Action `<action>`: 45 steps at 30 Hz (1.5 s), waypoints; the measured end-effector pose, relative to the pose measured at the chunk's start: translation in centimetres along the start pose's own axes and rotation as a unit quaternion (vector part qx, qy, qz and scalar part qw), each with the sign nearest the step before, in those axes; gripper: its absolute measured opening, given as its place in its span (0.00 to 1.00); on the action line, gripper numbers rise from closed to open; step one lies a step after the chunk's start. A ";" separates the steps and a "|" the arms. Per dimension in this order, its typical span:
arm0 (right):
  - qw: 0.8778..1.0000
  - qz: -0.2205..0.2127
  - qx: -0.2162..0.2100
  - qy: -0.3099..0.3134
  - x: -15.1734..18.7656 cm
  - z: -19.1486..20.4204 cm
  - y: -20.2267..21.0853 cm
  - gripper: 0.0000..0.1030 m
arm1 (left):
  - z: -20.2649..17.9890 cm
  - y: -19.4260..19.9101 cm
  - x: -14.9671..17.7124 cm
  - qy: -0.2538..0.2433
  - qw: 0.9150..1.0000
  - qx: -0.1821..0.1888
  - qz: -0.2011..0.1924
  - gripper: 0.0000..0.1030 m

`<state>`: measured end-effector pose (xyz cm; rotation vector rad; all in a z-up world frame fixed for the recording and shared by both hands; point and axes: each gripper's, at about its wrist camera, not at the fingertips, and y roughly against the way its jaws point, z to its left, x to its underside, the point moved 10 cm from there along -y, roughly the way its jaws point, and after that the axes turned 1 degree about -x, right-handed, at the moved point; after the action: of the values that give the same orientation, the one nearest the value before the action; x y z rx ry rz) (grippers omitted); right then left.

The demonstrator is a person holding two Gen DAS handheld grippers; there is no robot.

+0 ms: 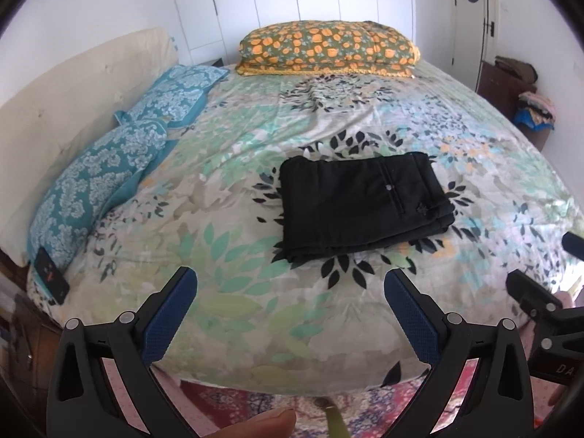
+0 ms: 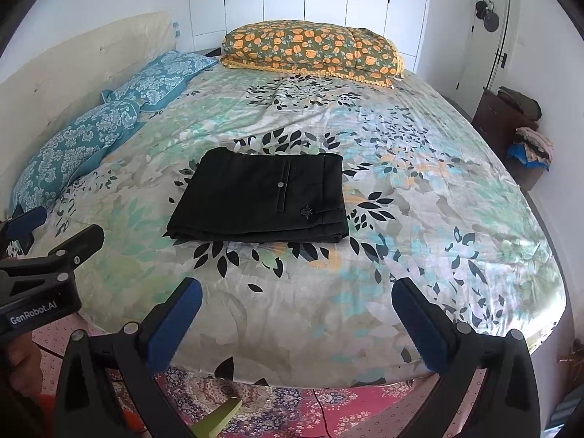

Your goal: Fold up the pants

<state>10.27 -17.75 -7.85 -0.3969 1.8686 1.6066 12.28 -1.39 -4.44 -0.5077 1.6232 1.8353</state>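
The black pants [image 1: 363,200] lie folded into a flat rectangle on the floral bed cover [image 1: 226,226], back pocket and button facing up. They also show in the right wrist view [image 2: 261,200]. My left gripper [image 1: 290,281] is open and empty, held back over the bed's near edge, short of the pants. My right gripper [image 2: 297,290] is open and empty too, also back at the near edge. Each gripper shows at the side of the other's view: the right one [image 1: 540,299] and the left one [image 2: 54,255].
Two teal pillows [image 1: 109,168] lie along the left by the cream headboard [image 1: 73,80]. An orange floral folded quilt [image 1: 328,49] lies at the far end. A phone [image 1: 53,275] rests at the left edge. A dresser with clothes [image 2: 518,124] stands right. A patterned rug [image 2: 292,408] covers the floor.
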 end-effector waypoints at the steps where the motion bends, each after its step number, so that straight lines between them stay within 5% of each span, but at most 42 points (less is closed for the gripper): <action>1: 1.000 -0.002 0.001 0.000 -0.1 0.0 0.2 1.00 | 0.0 0.0 0.1 -0.006 1.000 -0.009 0.002 1.00; 3: 1.000 -0.006 0.004 -0.001 -0.4 -0.2 0.4 1.00 | -0.2 0.0 0.4 -0.018 1.000 -0.012 0.008 1.00; 8: 1.000 -0.007 0.008 0.003 -0.5 0.0 0.5 1.00 | -1.2 0.3 0.5 -0.006 0.998 0.054 0.009 1.00; 45: 1.000 -0.002 0.014 -0.007 -0.8 -0.4 -0.4 1.00 | 1.0 -0.8 0.8 0.040 0.997 0.054 0.036 0.99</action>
<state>11.01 -18.31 -7.61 -0.3760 1.8771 1.5759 12.35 -0.25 -5.40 -0.4868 1.8054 1.7881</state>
